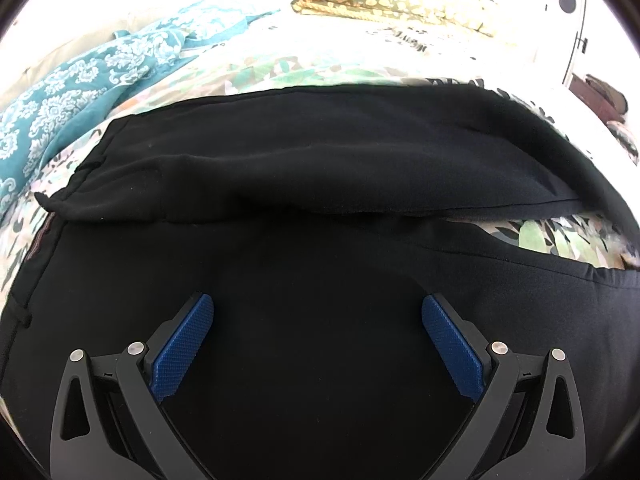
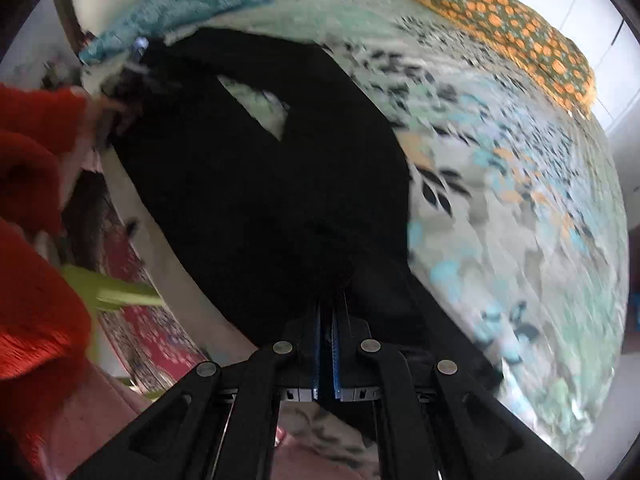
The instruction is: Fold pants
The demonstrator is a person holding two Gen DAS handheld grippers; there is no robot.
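Blue ribbed pads line the left claw, which is spread wide and hovers over the black pants with nothing between its jaws. In the left wrist view the dark cloth fills everything from 3 through 6 to 9 o'clock, with one leg lying doubled across the other toward 12 o'clock and a sliver of floral bedspread showing in the gap at 3 o'clock. The right claw is pressed together on a gather of the pants, which run from it toward 11 o'clock across the bed. The right wrist view is blurred, so the exact edge it pinches cannot be told.

Further out, a teal patterned blanket lies at 10 o'clock and an orange-dotted pillow at 1 o'clock. A red sleeve shows at 9 o'clock in the right view.

The step in hand looks like carrying the gripped end over to make a fold. To do it well, the right claw should lift the cloth clear and draw it taut, while the left pins the flat layer so that the edges meet squarely, without dragging wrinkles.
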